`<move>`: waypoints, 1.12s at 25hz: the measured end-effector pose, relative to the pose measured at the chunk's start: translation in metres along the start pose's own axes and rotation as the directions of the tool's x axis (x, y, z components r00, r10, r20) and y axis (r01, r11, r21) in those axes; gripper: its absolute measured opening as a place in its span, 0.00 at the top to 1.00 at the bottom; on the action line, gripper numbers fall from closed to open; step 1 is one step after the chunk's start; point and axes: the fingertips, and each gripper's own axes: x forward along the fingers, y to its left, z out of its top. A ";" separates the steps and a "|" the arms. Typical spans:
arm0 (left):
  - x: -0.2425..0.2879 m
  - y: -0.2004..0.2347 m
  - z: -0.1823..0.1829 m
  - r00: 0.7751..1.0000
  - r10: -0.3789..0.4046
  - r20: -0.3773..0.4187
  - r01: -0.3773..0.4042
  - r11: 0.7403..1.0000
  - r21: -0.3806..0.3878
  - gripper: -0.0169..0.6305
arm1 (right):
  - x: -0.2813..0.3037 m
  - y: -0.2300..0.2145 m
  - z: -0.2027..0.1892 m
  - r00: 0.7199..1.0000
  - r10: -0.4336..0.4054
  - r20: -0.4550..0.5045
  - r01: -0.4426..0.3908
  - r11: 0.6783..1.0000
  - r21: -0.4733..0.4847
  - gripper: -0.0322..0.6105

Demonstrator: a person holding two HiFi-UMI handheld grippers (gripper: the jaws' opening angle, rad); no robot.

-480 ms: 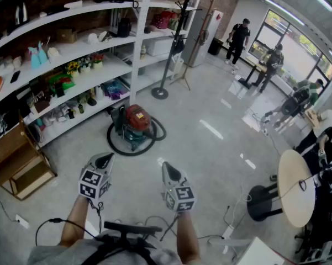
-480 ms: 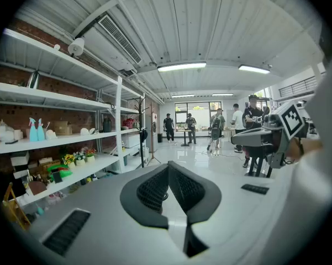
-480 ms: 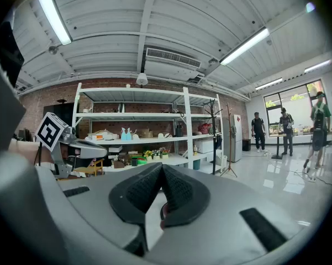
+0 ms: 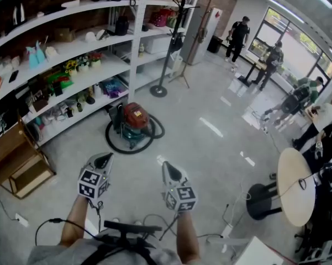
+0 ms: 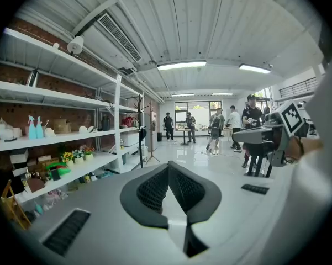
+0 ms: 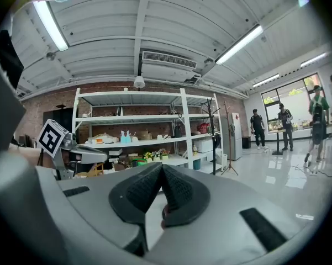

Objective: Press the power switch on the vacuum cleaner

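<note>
A vacuum cleaner (image 4: 133,123) with a red top and teal body stands on the floor before the shelves, ringed by its black hose (image 4: 121,146). It shows only in the head view. My left gripper (image 4: 103,160) and right gripper (image 4: 170,170) are held low, well short of it, both pointing toward it. Both are shut with nothing between the jaws. In the left gripper view the left gripper (image 5: 169,165) has its black pads pressed together, and the right gripper (image 6: 161,167) looks the same in its own view. Neither gripper view shows the vacuum cleaner.
White shelving (image 4: 72,65) full of small items runs along the left. A wooden crate (image 4: 22,173) sits lower left, a coat stand (image 4: 166,54) behind the vacuum cleaner. A round table (image 4: 298,186) is at right. Several people (image 4: 238,35) stand far off by the windows.
The view has shifted slightly, so the vacuum cleaner sits a little higher in the head view. Both grippers hold the same pose, still shut.
</note>
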 end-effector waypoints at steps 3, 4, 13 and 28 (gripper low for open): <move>0.006 -0.008 -0.001 1.000 -0.002 -0.010 0.002 1.000 0.007 0.96 | -0.004 -0.008 -0.004 1.000 0.000 -0.009 0.000 1.000 0.013 0.93; 0.008 -0.011 0.000 1.000 -0.003 -0.011 0.003 1.000 0.010 0.96 | -0.005 -0.011 -0.005 1.000 0.002 -0.011 -0.001 1.000 0.017 0.93; 0.021 -0.032 0.001 1.000 0.026 0.004 -0.027 0.999 0.021 0.96 | -0.016 -0.039 -0.013 1.000 0.010 -0.017 -0.009 1.000 0.026 0.93; 0.059 -0.011 0.002 0.999 0.050 -0.009 -0.050 0.998 0.025 0.96 | 0.024 -0.059 -0.022 0.998 0.040 -0.046 -0.039 0.999 0.019 0.93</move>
